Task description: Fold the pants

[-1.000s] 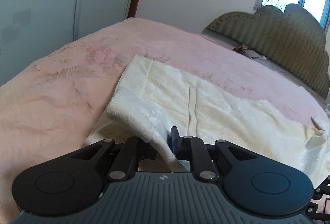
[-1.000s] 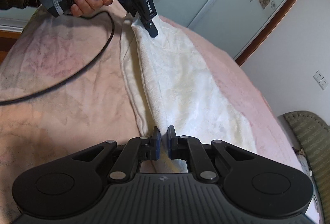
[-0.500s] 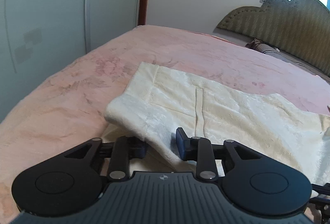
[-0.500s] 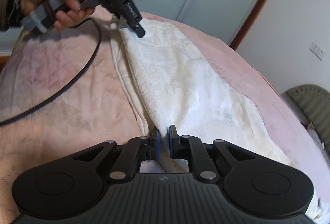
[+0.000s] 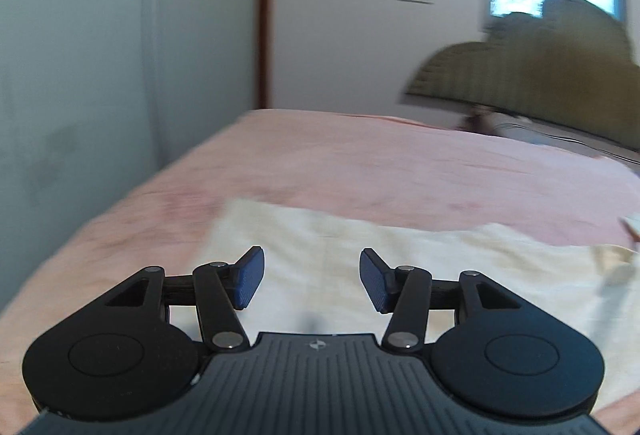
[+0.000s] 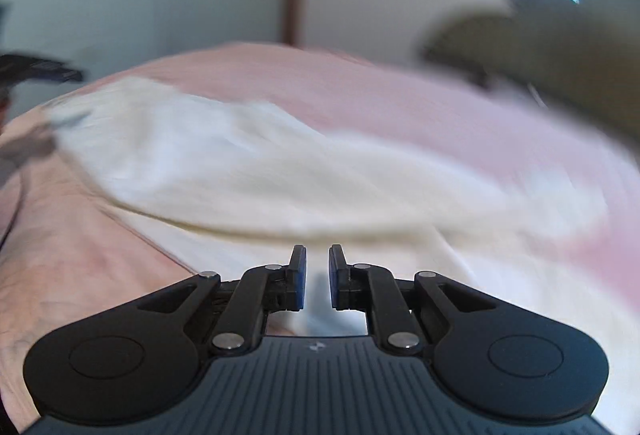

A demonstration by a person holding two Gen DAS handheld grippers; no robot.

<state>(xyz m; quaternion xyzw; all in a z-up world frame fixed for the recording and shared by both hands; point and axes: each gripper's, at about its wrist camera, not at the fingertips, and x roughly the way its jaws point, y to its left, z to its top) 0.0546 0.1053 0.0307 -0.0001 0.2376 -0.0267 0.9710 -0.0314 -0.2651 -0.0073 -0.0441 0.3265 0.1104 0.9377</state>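
Cream-white pants (image 5: 400, 267) lie folded lengthwise on the pink bedspread (image 5: 400, 163). My left gripper (image 5: 312, 281) is open and empty, just above the near end of the pants. In the right wrist view the pants (image 6: 248, 171) stretch across the bed, blurred by motion. My right gripper (image 6: 317, 277) has its jaws slightly apart with nothing between them, just above the cloth's near edge. The left gripper also shows in the right wrist view (image 6: 40, 69) as a dark blur at the far left end of the pants.
A green padded headboard (image 5: 540, 75) stands at the far right of the bed. Pale wardrobe doors (image 5: 100, 75) and a brown door frame (image 5: 266, 15) stand beyond the bed's left edge. A black cable (image 6: 8, 219) lies at the left edge of the bedspread.
Both grippers have let go of the pants: the left jaws opened wide and the right jaws parted a little. The lifted edge now lies flat. Both cameras tilted up and swung fast.
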